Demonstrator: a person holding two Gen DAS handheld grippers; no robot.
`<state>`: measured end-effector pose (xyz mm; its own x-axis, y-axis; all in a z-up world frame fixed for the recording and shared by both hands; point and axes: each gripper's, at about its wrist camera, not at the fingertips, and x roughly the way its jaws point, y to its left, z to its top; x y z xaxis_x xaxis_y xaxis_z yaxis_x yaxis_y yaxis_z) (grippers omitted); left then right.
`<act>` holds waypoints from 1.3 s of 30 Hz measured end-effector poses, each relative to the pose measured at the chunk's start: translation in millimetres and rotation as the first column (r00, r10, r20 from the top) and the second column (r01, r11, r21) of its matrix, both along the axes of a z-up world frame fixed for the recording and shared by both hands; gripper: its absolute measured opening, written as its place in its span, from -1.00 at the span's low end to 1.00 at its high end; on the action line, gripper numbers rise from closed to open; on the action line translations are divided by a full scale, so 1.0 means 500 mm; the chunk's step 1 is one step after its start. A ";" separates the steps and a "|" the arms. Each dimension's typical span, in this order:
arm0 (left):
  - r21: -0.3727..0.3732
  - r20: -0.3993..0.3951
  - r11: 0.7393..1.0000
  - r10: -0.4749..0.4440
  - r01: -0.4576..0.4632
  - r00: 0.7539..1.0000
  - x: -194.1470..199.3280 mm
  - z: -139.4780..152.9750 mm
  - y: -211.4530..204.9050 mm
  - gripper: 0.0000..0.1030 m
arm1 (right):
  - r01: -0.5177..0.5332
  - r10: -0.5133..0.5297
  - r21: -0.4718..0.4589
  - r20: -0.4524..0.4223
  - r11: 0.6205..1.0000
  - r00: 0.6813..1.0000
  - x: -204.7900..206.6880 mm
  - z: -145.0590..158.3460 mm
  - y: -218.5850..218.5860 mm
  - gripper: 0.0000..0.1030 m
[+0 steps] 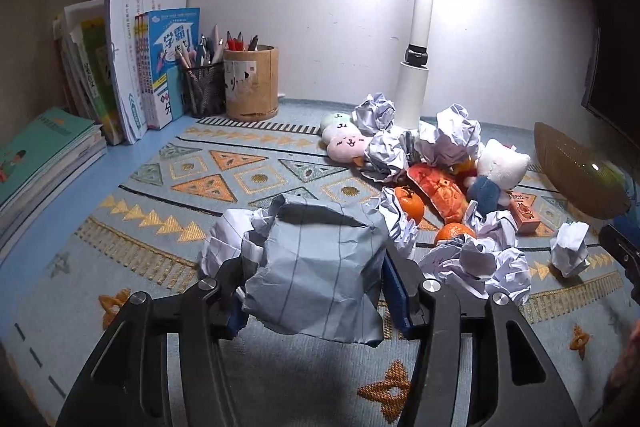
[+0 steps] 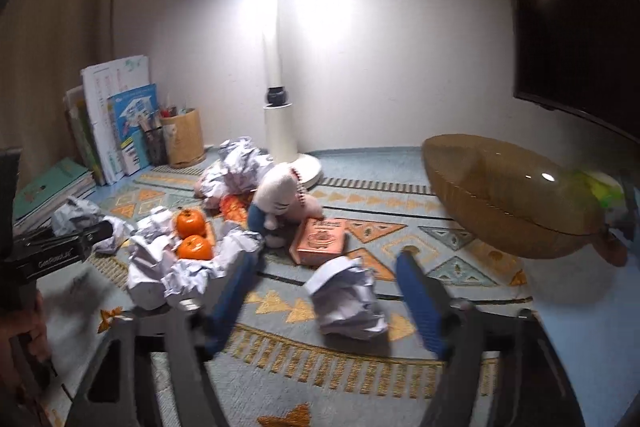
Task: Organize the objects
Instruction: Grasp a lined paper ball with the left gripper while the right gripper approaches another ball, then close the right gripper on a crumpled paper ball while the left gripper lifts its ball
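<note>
My left gripper (image 1: 316,263) is shut on a crumpled ball of lined paper (image 1: 316,267), held a little above the patterned mat (image 1: 224,167). In the right wrist view, my right gripper (image 2: 326,259) stands open. A crumpled paper ball (image 2: 348,299) lies on the mat between its blue fingers (image 2: 420,303), touching neither pad. Several more paper balls (image 1: 472,263) are piled mid-mat around two oranges (image 2: 192,233), a white plush toy (image 2: 280,199) and a small orange box (image 2: 320,241). The left gripper's black body (image 2: 52,261) shows at the left edge.
A brown woven bowl (image 2: 512,195) stands at the right, under a dark monitor (image 2: 560,27). A white desk lamp (image 2: 280,131) rises at the back. Books (image 1: 120,67) and two pen holders (image 1: 252,83) line the back left corner. Pink plush toys (image 1: 348,145) lie near the lamp.
</note>
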<state>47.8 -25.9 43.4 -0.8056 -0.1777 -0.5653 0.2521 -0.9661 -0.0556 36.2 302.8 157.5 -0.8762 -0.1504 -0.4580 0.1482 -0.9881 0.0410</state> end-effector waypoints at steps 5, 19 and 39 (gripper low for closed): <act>0.002 0.005 1.000 0.006 -0.006 1.000 -0.001 -0.002 -0.001 0.03 | 0.019 0.002 -0.072 0.272 0.997 0.962 -0.100 -0.050 0.027 1.00; -0.098 0.002 0.995 -0.023 0.023 1.000 -0.001 0.006 0.036 0.08 | -0.158 0.139 0.018 0.383 0.987 0.913 -0.135 -0.091 -0.064 -0.02; -0.074 -0.092 0.997 -0.039 0.033 0.995 0.030 0.023 0.029 0.16 | -0.261 0.260 -0.177 -0.027 0.949 0.965 -0.012 0.013 -0.010 0.01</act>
